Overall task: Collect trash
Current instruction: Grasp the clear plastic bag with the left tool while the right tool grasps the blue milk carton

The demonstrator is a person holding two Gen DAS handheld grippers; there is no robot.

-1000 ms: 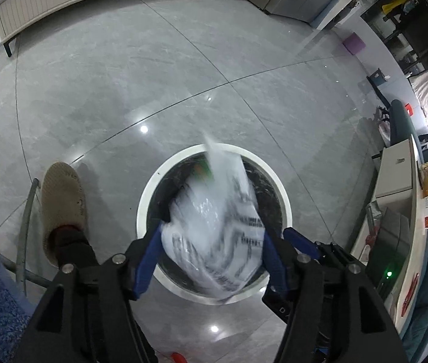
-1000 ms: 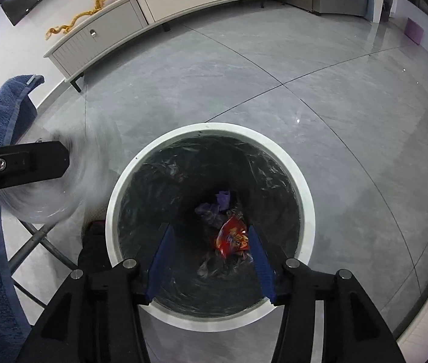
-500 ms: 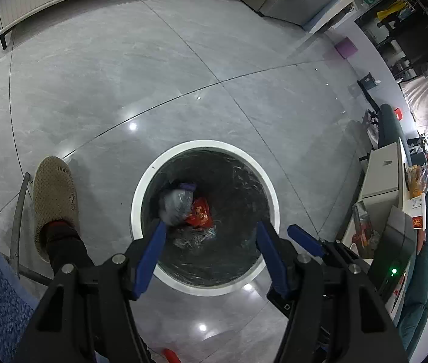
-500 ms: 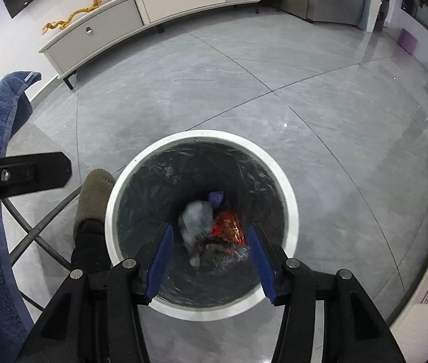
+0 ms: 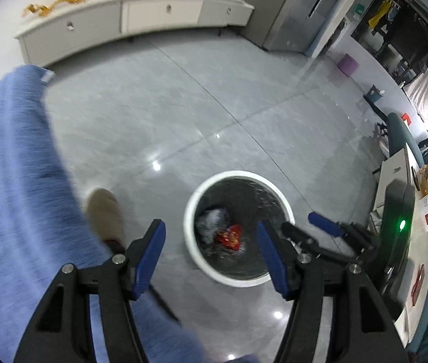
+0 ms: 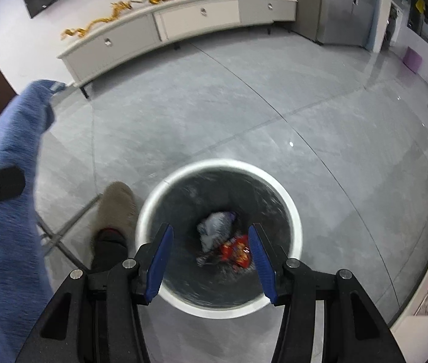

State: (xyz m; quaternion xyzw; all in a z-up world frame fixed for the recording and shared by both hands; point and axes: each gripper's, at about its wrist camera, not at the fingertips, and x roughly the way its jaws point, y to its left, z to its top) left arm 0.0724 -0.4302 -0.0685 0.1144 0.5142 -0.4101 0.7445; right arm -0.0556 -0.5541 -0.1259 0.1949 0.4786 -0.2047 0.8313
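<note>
At the far left a blue knitted cloth hangs blurred at the edge of both views, and just right of it a tan slipper stands on the grey tiled floor, close beside the round white-rimmed waste bin with a black liner. The left gripper hovers above the bin's near rim, its blue fingers spread wide with nothing between them. The right gripper hangs over the same bin, fingers likewise spread and empty. Down at the bottom of the bin lie the trash pieces: a crumpled grey-white plastic bag and, touching it on the right, a red snack wrapper. Further right a white side surface carries small boxes. My guess is this drop is finished and more litter must be fetched. The risk I see is the foot or a swinging gripper knocking the light bin over, spilling what is collected, since both views are smeared with motion
</note>
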